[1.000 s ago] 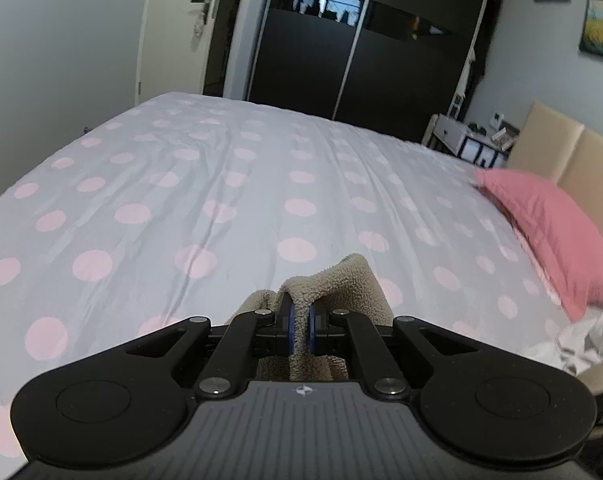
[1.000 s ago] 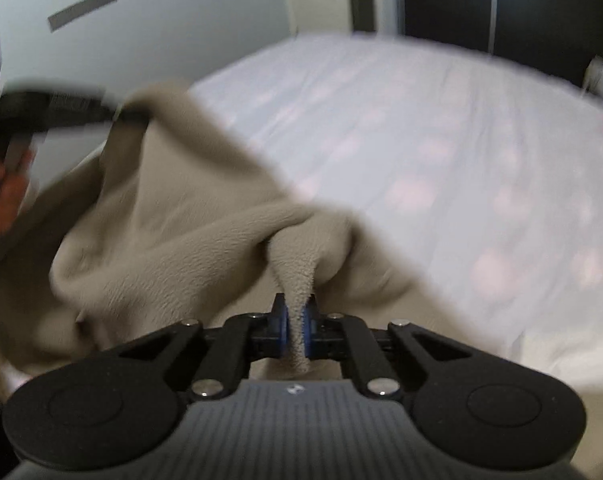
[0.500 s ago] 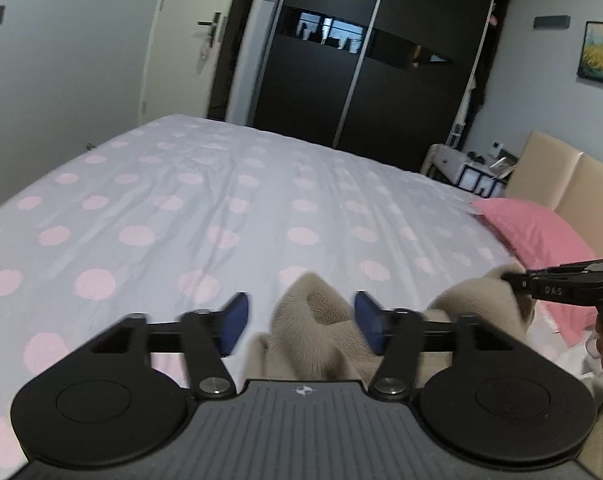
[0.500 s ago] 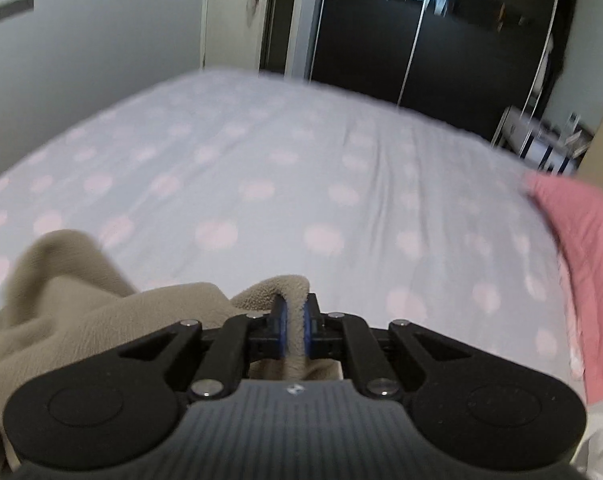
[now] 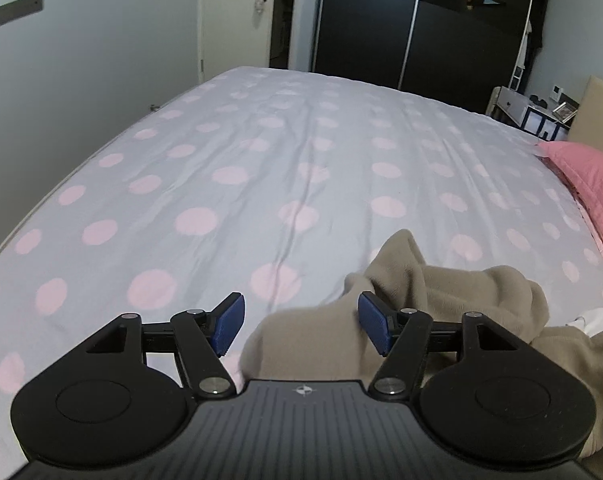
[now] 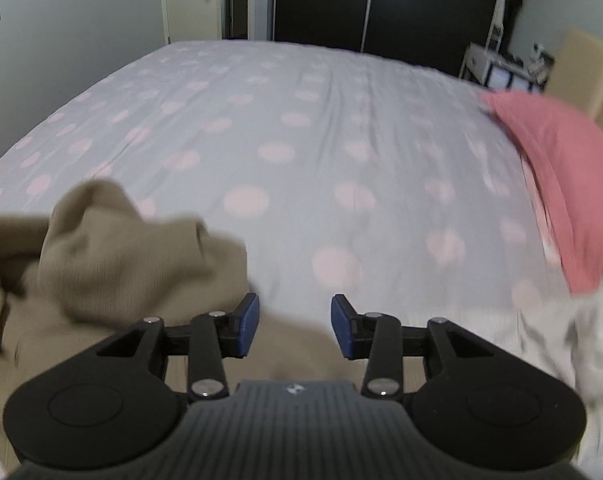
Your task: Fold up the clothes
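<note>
A beige fleece garment [image 5: 441,292] lies crumpled on the near edge of the bed [image 5: 261,168], which has a grey cover with pink dots. My left gripper [image 5: 299,326] hangs over the garment's left end with its jaws opening; fleece lies below the gap, and the blue pads are off it. In the right wrist view the same garment [image 6: 113,256] is heaped at the lower left. My right gripper [image 6: 295,326] is over its right end, jaws opening, and the pads touch no cloth.
A pink pillow [image 6: 557,168] lies at the bed's right side below a beige headboard [image 5: 597,116]. White crumpled cloth [image 6: 573,344] sits at the near right. Beyond the bed stand a dark wardrobe [image 5: 401,20], a white door [image 5: 237,12] and a bedside stand [image 5: 529,112].
Both grippers were shut on folds of the beige fleece; the left one let go first, then the right. The garment has dropped onto the bed and both cameras have swung.
</note>
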The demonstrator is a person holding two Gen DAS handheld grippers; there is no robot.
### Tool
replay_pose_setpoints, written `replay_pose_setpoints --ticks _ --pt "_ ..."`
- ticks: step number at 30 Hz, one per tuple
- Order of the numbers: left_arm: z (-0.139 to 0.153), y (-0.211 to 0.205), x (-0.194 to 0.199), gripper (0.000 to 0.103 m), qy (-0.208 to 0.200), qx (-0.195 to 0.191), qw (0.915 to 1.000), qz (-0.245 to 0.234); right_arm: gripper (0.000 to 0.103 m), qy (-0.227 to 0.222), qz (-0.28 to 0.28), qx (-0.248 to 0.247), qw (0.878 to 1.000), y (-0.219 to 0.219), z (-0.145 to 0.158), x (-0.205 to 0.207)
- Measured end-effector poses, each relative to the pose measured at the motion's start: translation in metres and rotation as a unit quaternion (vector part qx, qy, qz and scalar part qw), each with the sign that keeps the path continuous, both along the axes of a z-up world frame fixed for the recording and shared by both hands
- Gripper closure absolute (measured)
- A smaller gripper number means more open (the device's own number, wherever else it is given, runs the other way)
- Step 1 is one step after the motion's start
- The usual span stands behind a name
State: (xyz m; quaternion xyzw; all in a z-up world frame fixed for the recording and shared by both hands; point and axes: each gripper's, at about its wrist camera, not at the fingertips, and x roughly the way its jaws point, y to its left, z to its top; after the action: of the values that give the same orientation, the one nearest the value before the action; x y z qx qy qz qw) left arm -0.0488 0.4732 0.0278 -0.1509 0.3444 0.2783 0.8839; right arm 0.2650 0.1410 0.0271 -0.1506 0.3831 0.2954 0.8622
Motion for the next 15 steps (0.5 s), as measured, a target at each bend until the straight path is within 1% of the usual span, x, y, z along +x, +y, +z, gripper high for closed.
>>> replay_pose_setpoints --ticks 2,4,6,8,10,11,12,14,15 --pt "0.002 -0.007 -0.01 0.03 -0.001 0.006 1.0 0.002 0.058 0.007 -0.011 0.0 1.0 -0.027 -0.009 -0.015" --pt "0.004 -0.015 -0.019 0.03 -0.001 0.011 0.9999 0.003 0.055 0.007 -0.028 0.003 1.0 -0.051 -0.015 -0.025" --pt "0.002 -0.023 -0.028 0.03 -0.002 0.013 0.9999 0.001 0.046 0.005 -0.048 0.008 0.999 -0.075 -0.019 -0.036" --pt "-0.002 -0.029 -0.036 0.03 -0.002 0.007 1.0 -0.002 0.041 0.006 -0.07 0.015 0.997 -0.098 -0.021 -0.043" --pt "-0.009 -0.033 -0.045 0.03 0.004 -0.001 1.0 0.001 0.037 0.01 -0.084 0.008 0.996 -0.116 -0.021 -0.046" --pt "-0.013 -0.036 -0.05 0.03 0.008 -0.005 0.9999 0.007 0.031 0.012 -0.088 0.002 0.996 -0.123 -0.021 -0.047" --pt "-0.017 -0.038 -0.055 0.03 0.012 -0.012 0.9998 0.012 0.026 0.013 -0.093 -0.004 0.996 -0.13 -0.022 -0.047" --pt "-0.027 -0.039 -0.065 0.03 0.021 -0.041 0.9985 0.027 0.025 0.02 -0.106 -0.011 0.994 -0.147 -0.026 -0.047" --pt "-0.032 -0.038 -0.068 0.03 0.022 -0.062 0.9973 0.031 0.025 0.034 -0.114 -0.013 0.993 -0.156 -0.032 -0.045"
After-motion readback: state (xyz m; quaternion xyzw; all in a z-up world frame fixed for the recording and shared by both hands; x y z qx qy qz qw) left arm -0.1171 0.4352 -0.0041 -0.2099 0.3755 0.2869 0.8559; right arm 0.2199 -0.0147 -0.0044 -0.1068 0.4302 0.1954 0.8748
